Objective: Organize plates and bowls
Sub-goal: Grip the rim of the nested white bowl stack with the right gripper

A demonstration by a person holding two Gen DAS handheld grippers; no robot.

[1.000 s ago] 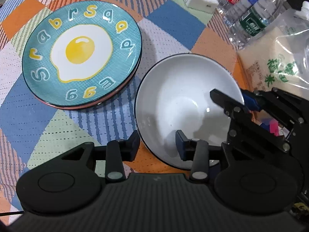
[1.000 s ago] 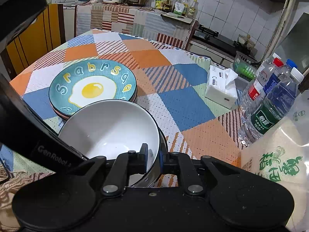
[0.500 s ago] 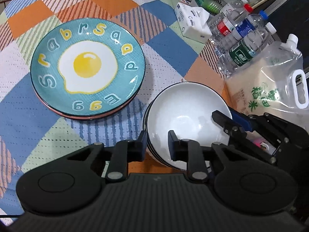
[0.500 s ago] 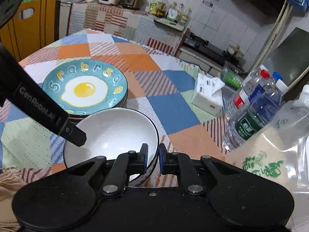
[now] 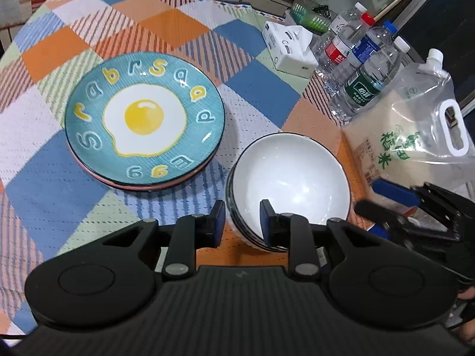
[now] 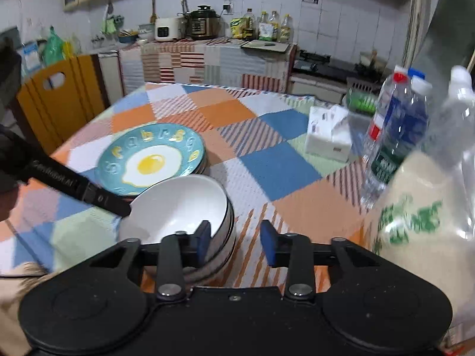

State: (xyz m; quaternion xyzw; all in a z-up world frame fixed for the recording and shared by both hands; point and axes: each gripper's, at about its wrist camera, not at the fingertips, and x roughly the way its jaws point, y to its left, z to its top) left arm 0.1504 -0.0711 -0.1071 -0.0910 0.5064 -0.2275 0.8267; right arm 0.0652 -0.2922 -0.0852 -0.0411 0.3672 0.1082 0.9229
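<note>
A stack of white bowls (image 5: 289,178) with dark rims sits on the patchwork tablecloth (image 5: 261,95), right of a stack of teal fried-egg plates (image 5: 145,115). My left gripper (image 5: 242,222) is open and empty, its jaws straddling the near rim of the bowl stack. My right gripper (image 6: 236,237) is open and empty, with its left finger over the bowls (image 6: 181,204) and its right finger beside them. The plates (image 6: 151,160) lie behind the bowls in the right wrist view. The right gripper also shows in the left wrist view (image 5: 394,201).
Three water bottles (image 5: 359,71), a tissue box (image 5: 288,50) and a clear bag of rice (image 5: 409,130) stand at the table's right side. A yellow chair (image 6: 59,101) stands at the far left edge. A kitchen counter (image 6: 207,56) lies beyond the table.
My right gripper has opened and let go of the top bowl, which now rests on the stack. Both grippers have pulled up and back. My left gripper has opened slightly.
</note>
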